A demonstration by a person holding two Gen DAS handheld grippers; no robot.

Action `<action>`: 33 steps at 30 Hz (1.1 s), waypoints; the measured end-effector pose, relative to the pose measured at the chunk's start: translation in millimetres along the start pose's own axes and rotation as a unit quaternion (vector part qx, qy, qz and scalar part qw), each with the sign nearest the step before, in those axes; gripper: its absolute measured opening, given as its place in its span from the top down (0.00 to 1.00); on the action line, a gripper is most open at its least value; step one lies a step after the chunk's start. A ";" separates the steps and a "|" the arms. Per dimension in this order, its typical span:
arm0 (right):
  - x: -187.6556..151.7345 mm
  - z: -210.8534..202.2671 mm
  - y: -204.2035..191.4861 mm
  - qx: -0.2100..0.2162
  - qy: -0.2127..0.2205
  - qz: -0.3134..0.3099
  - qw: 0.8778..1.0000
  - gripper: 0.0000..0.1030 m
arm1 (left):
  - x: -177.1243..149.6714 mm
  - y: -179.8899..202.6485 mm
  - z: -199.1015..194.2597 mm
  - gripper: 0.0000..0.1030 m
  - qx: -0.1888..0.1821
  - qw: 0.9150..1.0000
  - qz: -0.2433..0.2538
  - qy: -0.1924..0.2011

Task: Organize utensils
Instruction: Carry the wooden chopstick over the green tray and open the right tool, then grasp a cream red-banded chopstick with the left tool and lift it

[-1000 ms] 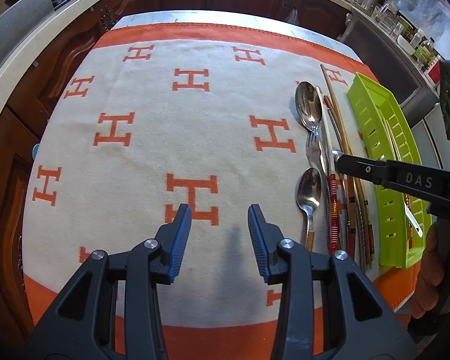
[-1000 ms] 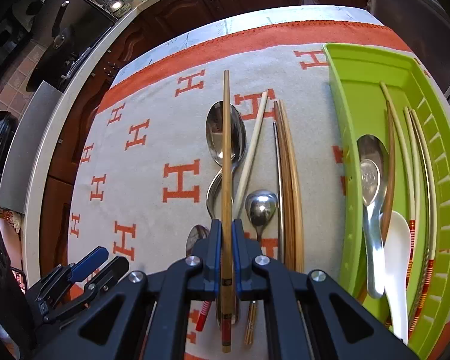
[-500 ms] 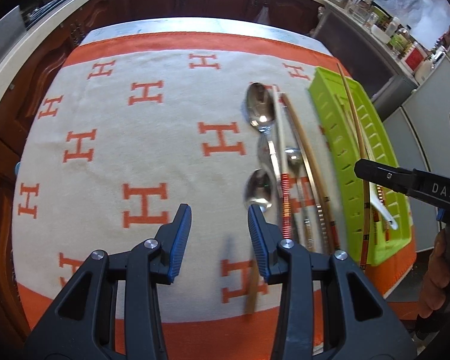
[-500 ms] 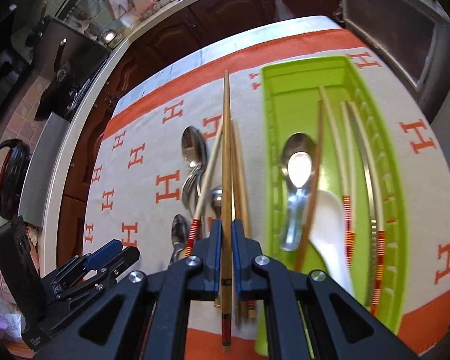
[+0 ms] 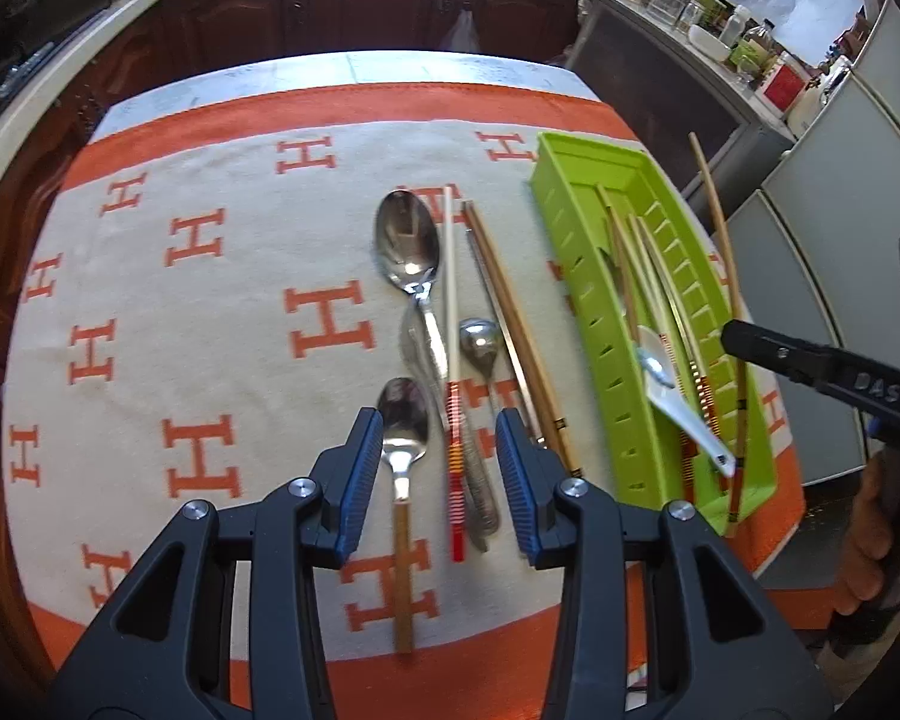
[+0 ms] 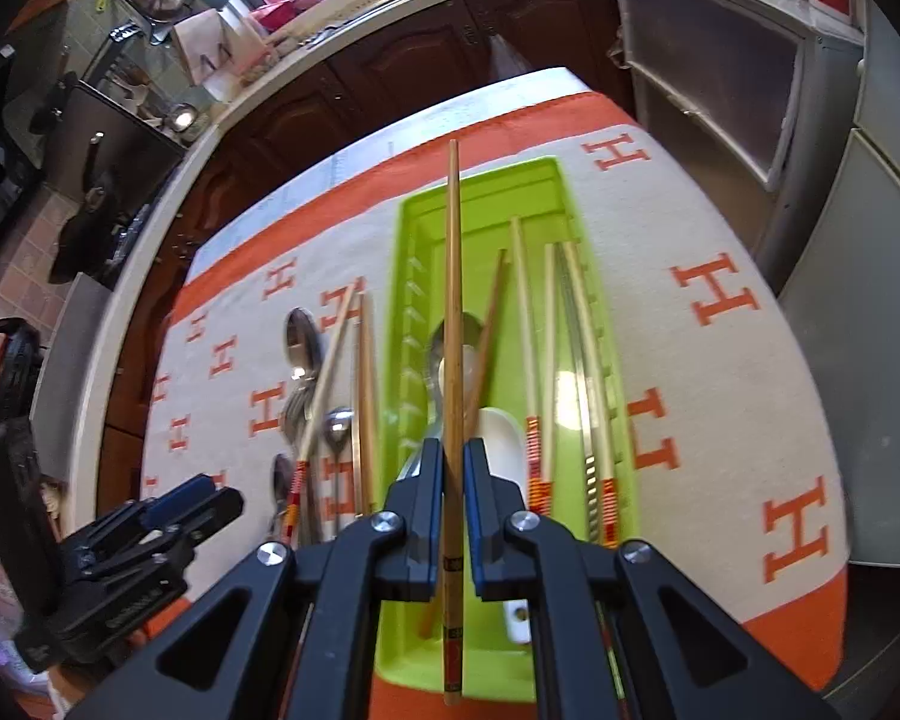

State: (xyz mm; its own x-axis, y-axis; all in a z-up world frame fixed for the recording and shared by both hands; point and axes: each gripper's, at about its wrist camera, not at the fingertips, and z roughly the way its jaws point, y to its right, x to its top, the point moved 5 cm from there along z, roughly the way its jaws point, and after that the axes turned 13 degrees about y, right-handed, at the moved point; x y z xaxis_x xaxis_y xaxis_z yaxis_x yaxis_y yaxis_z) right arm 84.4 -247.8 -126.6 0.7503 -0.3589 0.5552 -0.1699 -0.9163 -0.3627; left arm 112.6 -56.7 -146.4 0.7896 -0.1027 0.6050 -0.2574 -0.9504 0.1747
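My right gripper (image 6: 448,468) is shut on a wooden chopstick (image 6: 453,312), held lengthwise above the green tray (image 6: 414,252); the same chopstick (image 5: 720,252) and gripper (image 5: 735,333) show at the right of the left wrist view. The green tray (image 5: 576,228) holds several chopsticks, a metal spoon and a white spoon (image 5: 684,408). My left gripper (image 5: 438,468) is open just above the cloth, over a small wood-handled spoon (image 5: 403,420) and a white chopstick with a red striped end (image 5: 453,360). A large spoon (image 5: 407,246), another small spoon (image 5: 480,339), a fork and brown chopsticks (image 5: 516,330) lie beside them.
A cream cloth with orange H marks (image 5: 198,312) covers the table. Dark cabinets (image 5: 330,6) and a counter ring the far side. A grey appliance (image 6: 720,78) stands right of the table. A hand (image 5: 876,534) holds the right gripper's handle.
My right gripper has carried the wooden chopstick rightward from the cloth to above the green tray. My left gripper has shifted right to over the utensils on the cloth, still open.
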 end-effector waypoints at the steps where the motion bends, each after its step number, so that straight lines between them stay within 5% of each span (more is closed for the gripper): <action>1: 0.8 1.5 3.5 -0.006 -0.001 -0.002 1.000 0.93 | 2.2 1.9 2.1 0.65 -0.007 1.000 -0.003 -0.002; 8: -0.1 21.6 18.5 -0.040 -0.026 -0.026 0.999 0.92 | 23.4 13.6 30.7 0.66 -0.030 0.999 -0.016 -0.025; 13: -0.8 14.0 26.4 -0.021 -0.015 -0.012 1.000 0.92 | 29.8 20.4 58.7 0.81 -0.037 0.998 -0.024 -0.054; 24: -1.0 4.3 41.9 -0.001 -0.002 0.008 1.000 0.92 | 28.7 11.0 104.4 0.93 0.005 0.994 -0.050 -0.094; 33: -1.4 5.3 43.7 0.010 -0.003 0.013 1.000 0.92 | 34.6 19.1 93.8 0.93 0.038 0.996 -0.012 -0.076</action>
State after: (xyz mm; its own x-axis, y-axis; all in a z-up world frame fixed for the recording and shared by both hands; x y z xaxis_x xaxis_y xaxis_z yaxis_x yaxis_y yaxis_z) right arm 79.3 -286.4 -147.2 0.7499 -0.3813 0.5406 -0.1768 -0.9029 -0.3917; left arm 187.3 -105.9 -195.0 0.8715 -0.1167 0.4763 -0.1986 -0.9720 0.1253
